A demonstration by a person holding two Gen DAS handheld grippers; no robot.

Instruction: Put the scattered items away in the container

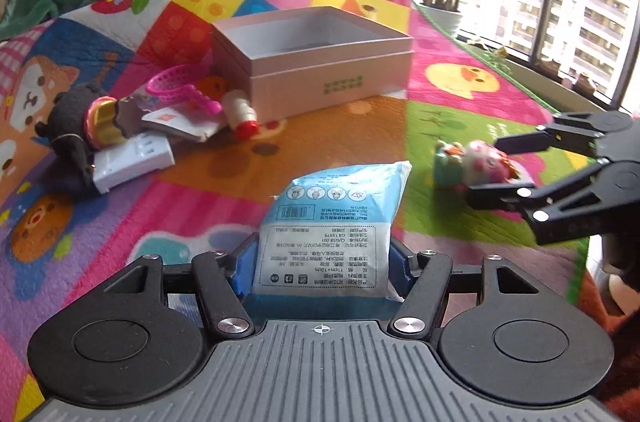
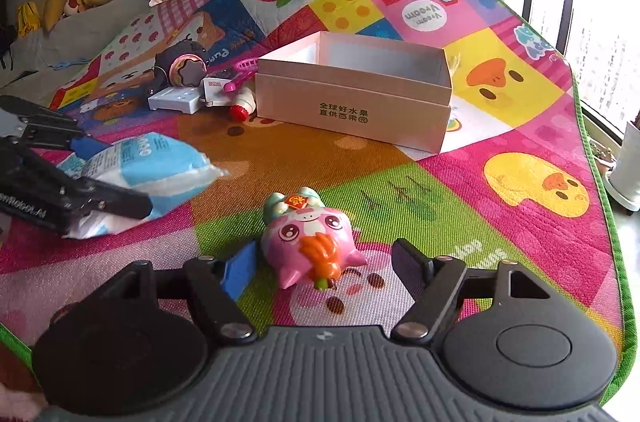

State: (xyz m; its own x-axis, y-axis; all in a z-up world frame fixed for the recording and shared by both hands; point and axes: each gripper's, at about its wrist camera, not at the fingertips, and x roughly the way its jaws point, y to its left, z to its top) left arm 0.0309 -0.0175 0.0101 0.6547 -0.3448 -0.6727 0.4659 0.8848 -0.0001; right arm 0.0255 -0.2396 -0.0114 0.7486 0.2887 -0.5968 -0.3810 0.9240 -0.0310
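Observation:
A blue-and-white wipes packet [image 1: 328, 218] sits between the blue pads of my left gripper [image 1: 320, 262], which is shut on it; the right wrist view shows this left gripper [image 2: 124, 178] clamping the packet [image 2: 160, 166] just above the mat. A pink piglet toy [image 2: 308, 242] lies on its back on the mat between the fingers of my right gripper [image 2: 324, 266], which stands open with gaps on both sides. In the left wrist view, the right gripper [image 1: 500, 168] straddles the toy [image 1: 476, 166]. The open pink cardboard box [image 1: 332, 90] [image 2: 348, 110] looks empty.
Left of the box lies a pile: a black plush [image 1: 72, 118], a pink plastic racket [image 1: 176, 86], a white power strip [image 1: 132, 158], a red-capped bottle [image 1: 240, 110] and a card. The colourful play mat [image 2: 480, 182] ends at a green border on the right, by a window.

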